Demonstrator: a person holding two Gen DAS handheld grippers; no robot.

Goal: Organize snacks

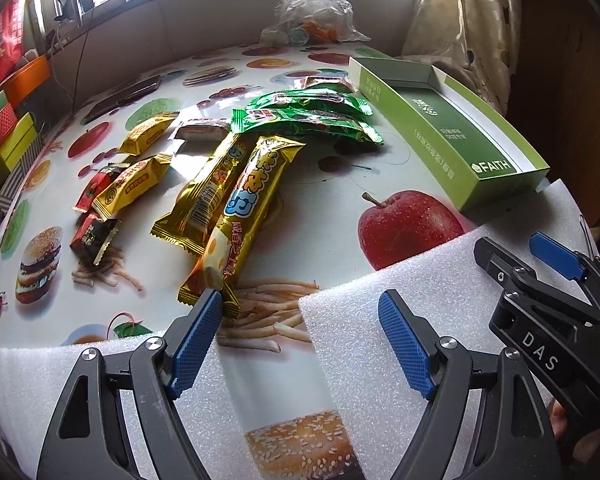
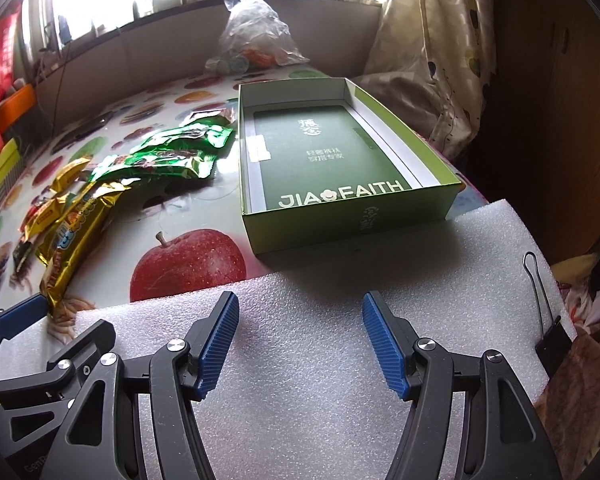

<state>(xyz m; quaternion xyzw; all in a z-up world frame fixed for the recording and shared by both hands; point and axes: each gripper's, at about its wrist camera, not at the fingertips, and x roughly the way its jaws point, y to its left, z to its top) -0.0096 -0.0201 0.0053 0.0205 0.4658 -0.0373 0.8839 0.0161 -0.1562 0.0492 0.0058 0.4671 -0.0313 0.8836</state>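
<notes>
- Left hand-held gripper: black frame, silver screws, blue ribbed pads.
- Right hand-held gripper: the same, with "DAS" in white.

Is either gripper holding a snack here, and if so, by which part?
Nothing is held. The left gripper and right gripper are both open and empty above the white foam sheet; the snacks lie on the table.

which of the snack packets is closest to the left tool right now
The long gold snack bar with blue lettering. Its lower end lies right at the left tool's left fingertip; the second gold bar beside it and the green packets lie farther back.
</notes>
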